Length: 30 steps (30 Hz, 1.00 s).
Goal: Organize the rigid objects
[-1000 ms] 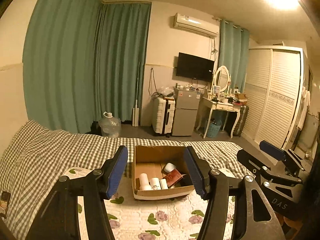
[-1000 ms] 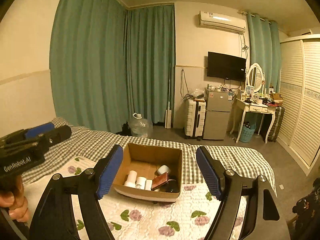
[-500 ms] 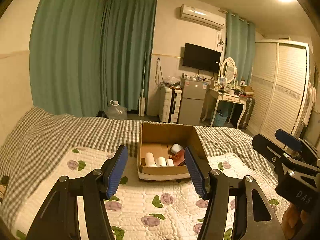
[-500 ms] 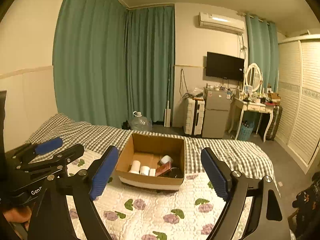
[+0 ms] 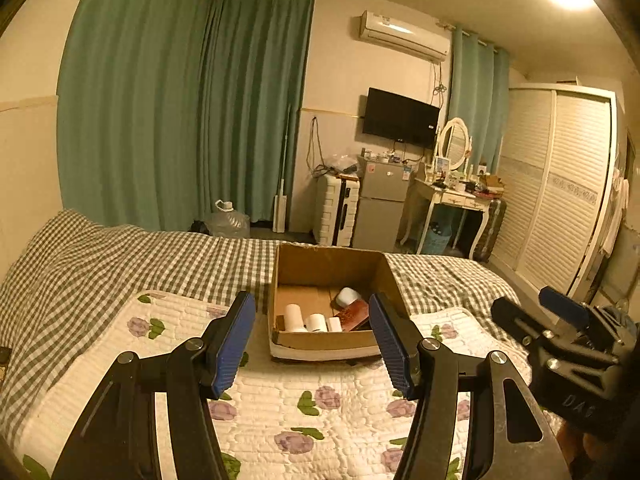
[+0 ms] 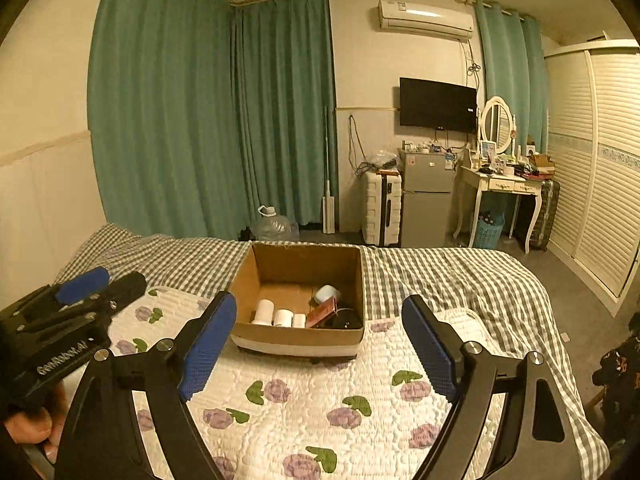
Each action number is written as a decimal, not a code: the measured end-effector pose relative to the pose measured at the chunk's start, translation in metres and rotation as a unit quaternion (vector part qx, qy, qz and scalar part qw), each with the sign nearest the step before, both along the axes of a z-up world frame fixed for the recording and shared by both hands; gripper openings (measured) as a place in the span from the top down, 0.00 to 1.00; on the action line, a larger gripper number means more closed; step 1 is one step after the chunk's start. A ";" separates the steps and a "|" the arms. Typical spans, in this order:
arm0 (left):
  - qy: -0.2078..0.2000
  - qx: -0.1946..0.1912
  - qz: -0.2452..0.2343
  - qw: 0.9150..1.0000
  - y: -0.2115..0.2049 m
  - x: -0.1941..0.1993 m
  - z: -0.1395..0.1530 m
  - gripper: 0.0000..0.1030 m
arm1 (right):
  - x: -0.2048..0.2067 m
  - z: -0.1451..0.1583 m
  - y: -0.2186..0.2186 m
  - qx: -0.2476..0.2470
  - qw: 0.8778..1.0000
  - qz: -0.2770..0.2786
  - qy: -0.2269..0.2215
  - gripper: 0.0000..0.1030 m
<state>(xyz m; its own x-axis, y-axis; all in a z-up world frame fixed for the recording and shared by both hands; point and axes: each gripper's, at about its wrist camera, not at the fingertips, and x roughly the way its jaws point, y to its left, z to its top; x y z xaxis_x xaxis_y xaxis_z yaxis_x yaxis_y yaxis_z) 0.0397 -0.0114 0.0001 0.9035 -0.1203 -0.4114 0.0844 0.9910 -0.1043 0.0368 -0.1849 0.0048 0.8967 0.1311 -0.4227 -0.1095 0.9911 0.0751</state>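
An open cardboard box [image 5: 320,340] [image 6: 296,338] stands on the bed's flowered quilt. In it are white cylinders [image 5: 316,321] [image 6: 283,317], a brown wallet-like item [image 5: 354,314] [image 6: 323,310], a pale rounded object [image 5: 347,295] [image 6: 327,293] and something dark [image 6: 347,320]. My left gripper [image 5: 312,346] is open and empty, held above the quilt short of the box. My right gripper [image 6: 318,346] is open wider, empty, also short of the box. Each gripper shows in the other's view: the right one [image 5: 560,344] at right, the left one [image 6: 76,300] at left.
The bed has a flowered quilt [image 6: 320,400] over a checked cover [image 5: 120,256]. Beyond the bed's foot are a water jug [image 6: 276,226], a white suitcase [image 6: 382,208], a small fridge [image 6: 426,196], a dressing table [image 6: 500,184] and a louvred wardrobe [image 6: 600,184]. Green curtains hang on the far wall.
Both grippers have pulled back and risen from the box, so it looks smaller and farther. The jaws stay open. The box and its contents have not moved.
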 end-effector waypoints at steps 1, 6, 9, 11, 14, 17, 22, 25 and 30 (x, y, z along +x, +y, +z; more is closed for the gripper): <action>-0.001 0.002 0.001 1.000 0.000 -0.001 0.000 0.40 | 0.000 -0.001 0.000 -0.003 1.000 -0.001 0.000 0.17; -0.008 0.012 0.004 1.000 0.000 -0.004 0.000 0.40 | -0.003 -0.001 0.001 -0.003 1.000 -0.002 0.001 0.17; -0.011 0.014 0.007 1.000 0.001 -0.005 0.001 0.40 | -0.003 0.000 0.001 -0.001 1.000 -0.003 0.001 0.17; -0.013 0.019 0.012 1.000 0.002 -0.005 0.002 0.40 | -0.003 0.001 0.002 -0.003 1.000 -0.003 0.000 0.17; -0.015 0.025 0.017 0.999 0.002 -0.005 0.004 0.40 | -0.003 0.002 0.004 -0.007 1.000 -0.001 -0.002 0.17; -0.018 0.024 0.018 0.999 0.000 -0.006 0.007 0.40 | -0.004 0.003 0.004 -0.008 1.000 0.001 -0.003 0.17; -0.021 0.026 0.019 0.999 -0.001 -0.005 0.009 0.40 | -0.004 0.003 0.006 -0.009 1.000 0.002 -0.003 0.17; -0.021 0.026 0.019 0.999 0.000 -0.004 0.009 0.40 | -0.002 0.003 0.006 -0.012 1.000 0.001 -0.002 0.16; -0.021 0.026 0.022 0.999 0.001 -0.004 0.009 0.40 | -0.001 0.002 0.006 -0.010 1.000 0.002 0.000 0.16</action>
